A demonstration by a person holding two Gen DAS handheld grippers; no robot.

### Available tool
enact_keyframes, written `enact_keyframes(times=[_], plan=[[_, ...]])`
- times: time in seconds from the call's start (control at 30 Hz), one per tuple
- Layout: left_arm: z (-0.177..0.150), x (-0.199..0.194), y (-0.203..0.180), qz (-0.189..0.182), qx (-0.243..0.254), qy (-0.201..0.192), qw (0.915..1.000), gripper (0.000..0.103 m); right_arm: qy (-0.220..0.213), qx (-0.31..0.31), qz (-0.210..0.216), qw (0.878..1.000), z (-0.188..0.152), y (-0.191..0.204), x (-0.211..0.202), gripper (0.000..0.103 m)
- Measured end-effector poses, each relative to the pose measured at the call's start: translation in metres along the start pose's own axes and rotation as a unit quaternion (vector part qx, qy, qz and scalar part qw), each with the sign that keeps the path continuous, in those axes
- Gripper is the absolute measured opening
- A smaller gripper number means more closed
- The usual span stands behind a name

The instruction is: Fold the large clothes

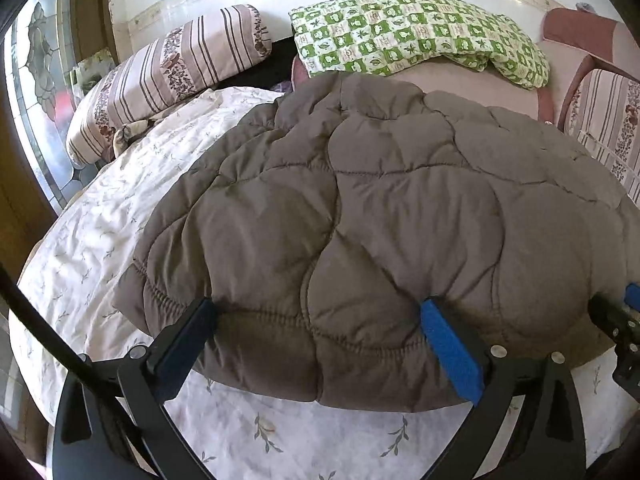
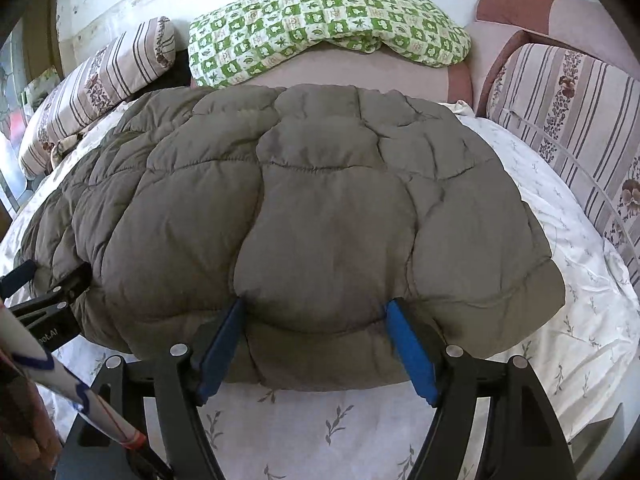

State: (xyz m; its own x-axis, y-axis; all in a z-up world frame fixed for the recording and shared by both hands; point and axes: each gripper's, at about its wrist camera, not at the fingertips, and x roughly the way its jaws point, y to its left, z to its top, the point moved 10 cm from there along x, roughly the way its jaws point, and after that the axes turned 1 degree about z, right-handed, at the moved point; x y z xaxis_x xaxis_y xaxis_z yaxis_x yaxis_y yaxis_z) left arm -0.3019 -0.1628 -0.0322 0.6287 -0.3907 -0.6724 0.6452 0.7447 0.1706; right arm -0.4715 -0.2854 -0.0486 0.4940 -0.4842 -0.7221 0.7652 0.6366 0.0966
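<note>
**Both grippers bite the near hem**

A brown quilted jacket (image 1: 360, 208) lies flat on the floral bedsheet (image 1: 100, 248), stretching away toward the pillows. The left gripper (image 1: 320, 312) and right gripper (image 2: 314, 312), side by side, each pinch its nearest padded edge between wide-set jaws.

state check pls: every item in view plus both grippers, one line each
Quilted jacket: lying puffy on the bed, near hem bunched between both grippers' fingers.
Left gripper: jaws wide, pressing into the hem.
Right gripper: jaws wide, pressing into the hem.
Green checked blanket: folded loosely, behind the jacket.
Striped pillow: lying tilted at far left.
Floral sheet: spread under the jacket.
</note>
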Motion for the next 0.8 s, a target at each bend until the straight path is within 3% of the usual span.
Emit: enact_keyframes(times=[0.43,0.6,0.7,0.8], plan=[[0.0,0.001,-0.001,0.001,0.001,0.0,1.0,0.103,0.0,-0.007,-0.001,1.0,-0.003,-0.001,0.005,0.08],[-0.001,0.002,-0.001,0.0,-0.001,0.001,1.0,0.103,-0.032,0.01,0.005,0.999,0.01,-0.011,-0.014,0.08],[0.0,0.002,-0.001,0.002,0.0,0.001,1.0,0.103,-0.057,0.033,-0.024,0.998,0.021,-0.036,-0.025,0.081],[-0.001,0.002,0.0,0.001,0.0,0.0,1.0,0.103,-0.023,0.07,-0.052,0.996,0.014,-0.066,-0.011,0.081]])
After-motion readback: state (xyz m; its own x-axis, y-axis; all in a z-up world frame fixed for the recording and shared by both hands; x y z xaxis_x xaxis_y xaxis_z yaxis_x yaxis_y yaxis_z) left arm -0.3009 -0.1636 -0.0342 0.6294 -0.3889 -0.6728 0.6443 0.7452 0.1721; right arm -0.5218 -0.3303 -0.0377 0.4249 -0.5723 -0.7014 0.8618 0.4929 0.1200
